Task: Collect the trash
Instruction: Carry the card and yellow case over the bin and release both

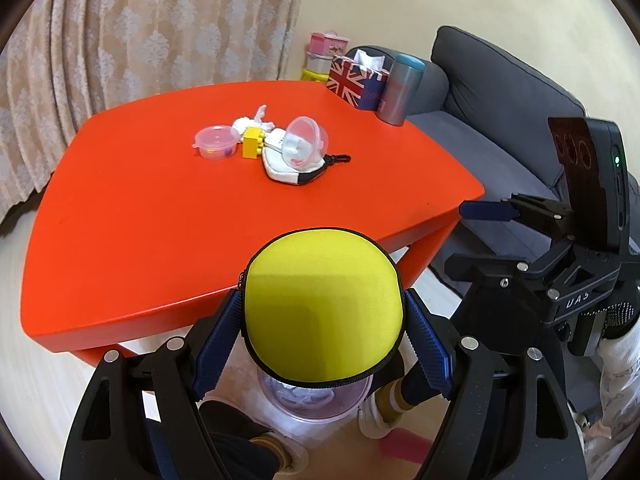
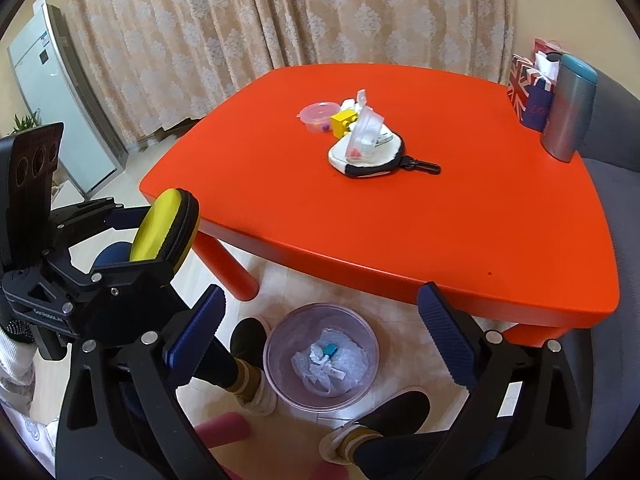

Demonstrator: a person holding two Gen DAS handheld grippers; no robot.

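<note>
Left tongs (image 1: 322, 340) grip a yellow zip case (image 1: 323, 308); right tongs (image 2: 320, 332) stand wide open and empty.

The case hangs over the clear trash bin (image 2: 320, 360) on the floor beside the red bench (image 2: 400, 216), hiding most of the bin in the left view. Crumpled scraps (image 2: 326, 360) lie in the bin; what they are is hard to make out.
</note>
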